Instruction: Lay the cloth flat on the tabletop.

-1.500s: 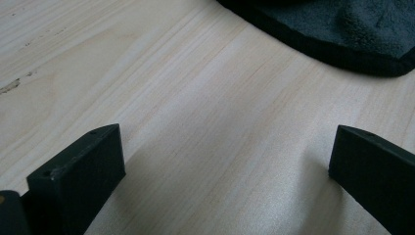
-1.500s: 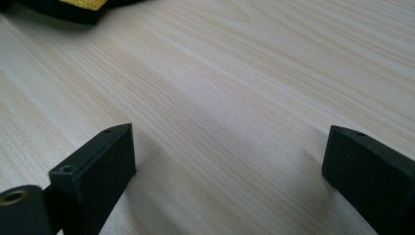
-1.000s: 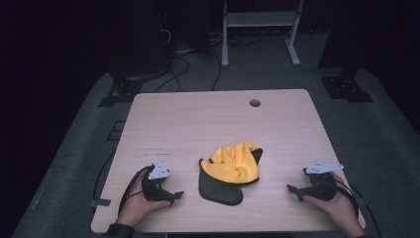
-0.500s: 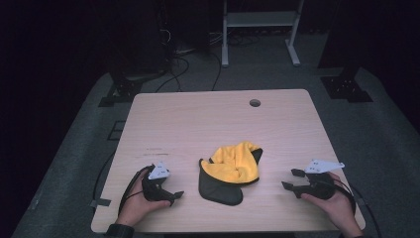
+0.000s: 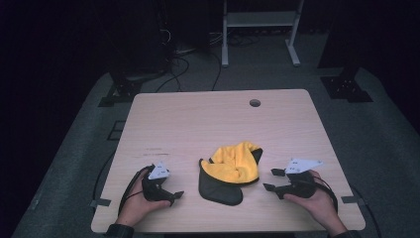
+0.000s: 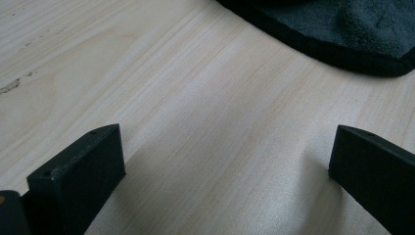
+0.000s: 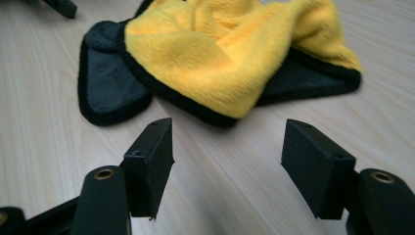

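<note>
Crumpled two-sided fleece cloth, yellow on one face and dark grey with black edging on the other, lying bunched on the pale wooden table, toward the table's near edge and roughly midway between the two hand-held tools. Left gripper, resting low on the wood to the left of the cloth: jaws spread wide with nothing between them; in the left gripper view the cloth's dark hem lies ahead of them and apart. Right gripper, to the right of the cloth and aimed at it: jaws likewise parted wide and empty, the yellow fold near their tips but not touching. Judged from this layout, the handling of the cloth has not yet started: it is neither gripped, lifted nor flattened. What appears to remain is the whole sequence, namely closing in on an edge or corner, pinching it, and then spreading or folding the fabric.
</note>
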A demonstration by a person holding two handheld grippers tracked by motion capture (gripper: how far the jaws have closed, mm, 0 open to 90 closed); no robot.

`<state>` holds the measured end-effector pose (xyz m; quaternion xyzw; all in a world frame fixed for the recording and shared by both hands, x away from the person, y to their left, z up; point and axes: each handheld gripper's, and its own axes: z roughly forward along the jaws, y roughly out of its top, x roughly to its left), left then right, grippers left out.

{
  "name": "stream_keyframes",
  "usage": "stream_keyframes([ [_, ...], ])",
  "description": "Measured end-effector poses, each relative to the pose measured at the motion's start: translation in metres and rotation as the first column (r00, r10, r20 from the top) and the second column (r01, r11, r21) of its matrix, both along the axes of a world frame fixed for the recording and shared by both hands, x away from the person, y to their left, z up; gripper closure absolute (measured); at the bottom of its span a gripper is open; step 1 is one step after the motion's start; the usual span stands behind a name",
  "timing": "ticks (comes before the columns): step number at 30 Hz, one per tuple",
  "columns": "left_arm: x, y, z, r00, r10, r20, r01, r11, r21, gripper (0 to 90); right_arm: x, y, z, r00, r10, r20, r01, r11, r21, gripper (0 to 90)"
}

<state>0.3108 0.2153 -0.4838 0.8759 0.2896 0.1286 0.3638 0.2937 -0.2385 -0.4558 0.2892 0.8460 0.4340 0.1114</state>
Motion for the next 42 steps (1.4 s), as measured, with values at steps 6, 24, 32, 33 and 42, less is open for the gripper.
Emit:
stream_keyframes([
  [6,0.000,0.000,0.000,1.0000,0.000,0.000,0.000,1.0000,0.000,0.0,0.003,0.025,0.000,0.9981,0.057,0.022,-0.056,0.998,-0.032,34.7],
  [24,0.000,0.000,0.000,1.0000,-0.001,-0.001,0.001,1.0000,0.003,0.0,0.025,0.058,0.013,0.9966,0.058,0.058,-0.053,0.994,-0.090,78.1],
  [32,0.000,0.000,0.000,1.0000,-0.001,-0.001,0.001,1.0000,0.003,0.0,0.062,0.048,0.024,0.9984,-0.051,0.026,0.052,0.998,-0.029,81.0],
  [33,0.000,0.000,0.000,1.0000,-0.001,-0.001,0.001,1.0000,0.003,0.0,0.067,0.047,0.021,0.9975,-0.068,0.019,0.069,0.997,-0.028,81.0],
  [42,0.000,0.000,0.000,1.0000,-0.001,0.000,0.001,1.0000,0.000,0.0,0.105,0.039,-0.003,0.9814,-0.185,-0.051,0.182,0.981,-0.072,71.9],
])
